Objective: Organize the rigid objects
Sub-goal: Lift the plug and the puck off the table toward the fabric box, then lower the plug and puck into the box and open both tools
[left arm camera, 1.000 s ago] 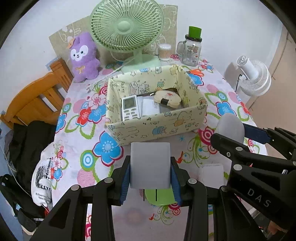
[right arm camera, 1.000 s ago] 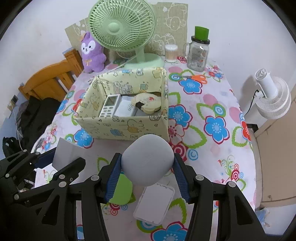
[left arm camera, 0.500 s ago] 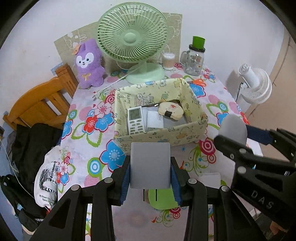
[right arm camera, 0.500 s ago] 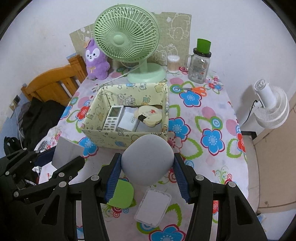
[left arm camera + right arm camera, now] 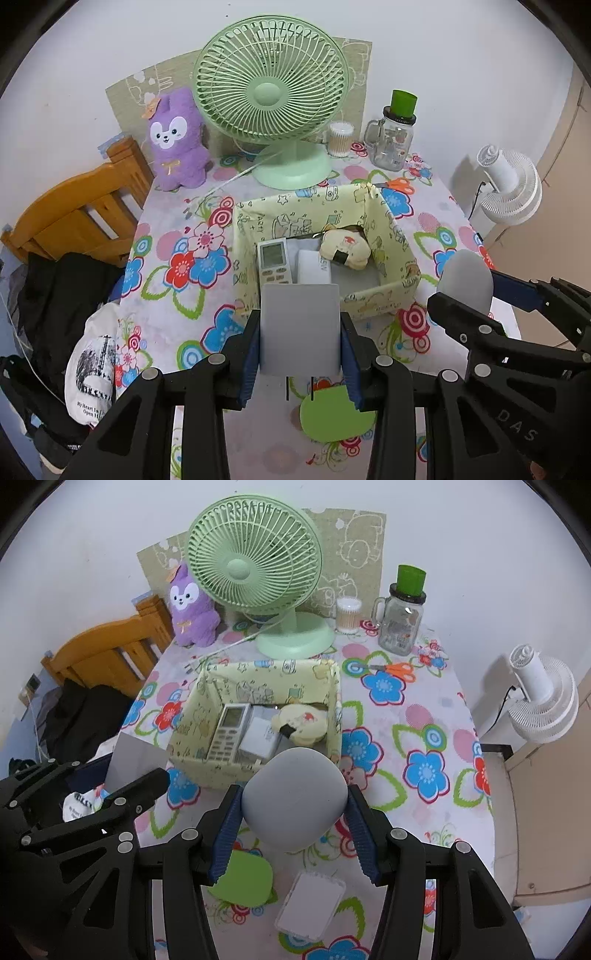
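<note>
My left gripper (image 5: 300,345) is shut on a flat grey rectangular plate (image 5: 300,328), held above the table just in front of the yellow patterned box (image 5: 384,301). My right gripper (image 5: 294,812) is shut on a rounded grey object (image 5: 294,799), also held in the air near the box (image 5: 207,771). Inside the box lie a white remote (image 5: 272,260), a white block (image 5: 314,266) and a cream toy (image 5: 343,249). A green oval item (image 5: 243,882) and a white rectangular case (image 5: 310,904) lie on the floral tablecloth below the grippers.
A green desk fan (image 5: 271,96), a purple plush (image 5: 177,144), a cotton-swab jar (image 5: 340,138), a glass mug with a green lid (image 5: 393,144) and orange scissors (image 5: 397,183) stand behind the box. A wooden chair (image 5: 77,214) with dark clothes is left; a white fan (image 5: 511,192) right.
Both grippers have risen and drawn back with their objects still held, so the box and the table look smaller and farther below. Nothing on the table has moved.
</note>
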Available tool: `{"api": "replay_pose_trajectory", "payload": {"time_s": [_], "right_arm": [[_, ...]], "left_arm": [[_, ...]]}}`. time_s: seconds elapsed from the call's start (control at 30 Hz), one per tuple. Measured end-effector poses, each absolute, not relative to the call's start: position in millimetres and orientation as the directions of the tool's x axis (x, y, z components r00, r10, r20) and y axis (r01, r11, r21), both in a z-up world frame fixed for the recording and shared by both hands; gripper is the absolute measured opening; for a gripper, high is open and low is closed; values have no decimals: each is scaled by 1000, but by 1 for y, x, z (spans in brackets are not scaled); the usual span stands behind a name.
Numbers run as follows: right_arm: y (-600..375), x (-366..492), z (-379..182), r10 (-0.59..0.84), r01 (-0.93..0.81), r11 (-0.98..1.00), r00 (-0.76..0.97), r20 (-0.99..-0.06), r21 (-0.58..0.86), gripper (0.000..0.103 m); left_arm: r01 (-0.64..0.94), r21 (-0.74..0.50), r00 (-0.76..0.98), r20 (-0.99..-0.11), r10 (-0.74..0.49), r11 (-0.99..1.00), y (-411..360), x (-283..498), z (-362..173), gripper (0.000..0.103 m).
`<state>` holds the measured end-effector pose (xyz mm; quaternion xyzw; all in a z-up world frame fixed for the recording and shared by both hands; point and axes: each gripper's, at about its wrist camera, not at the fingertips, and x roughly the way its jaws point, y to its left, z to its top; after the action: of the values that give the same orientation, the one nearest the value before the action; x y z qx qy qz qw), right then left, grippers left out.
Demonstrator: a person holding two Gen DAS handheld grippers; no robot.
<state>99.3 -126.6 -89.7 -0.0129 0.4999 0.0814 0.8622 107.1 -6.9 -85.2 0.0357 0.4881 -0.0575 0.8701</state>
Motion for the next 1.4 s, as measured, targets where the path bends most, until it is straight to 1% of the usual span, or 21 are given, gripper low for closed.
{"api": "replay_pose_trajectory", "payload": {"time_s": [0.23, 0.57, 1.4], "right_arm": [[-124, 118, -87, 109, -139, 989, 492, -864, 45, 58], [-120, 144, -97, 94, -130, 991, 473, -876, 36, 58], [-105, 192, -142, 64, -120, 993, 385, -921, 19, 58]], "left_arm": [[148, -7, 511, -856, -82, 989, -4, 128, -86, 40], [165, -17, 486, -869, -96, 986, 0, 156, -98, 40], [210, -19, 401, -910, -104, 978, 10, 194, -144, 40]]}}
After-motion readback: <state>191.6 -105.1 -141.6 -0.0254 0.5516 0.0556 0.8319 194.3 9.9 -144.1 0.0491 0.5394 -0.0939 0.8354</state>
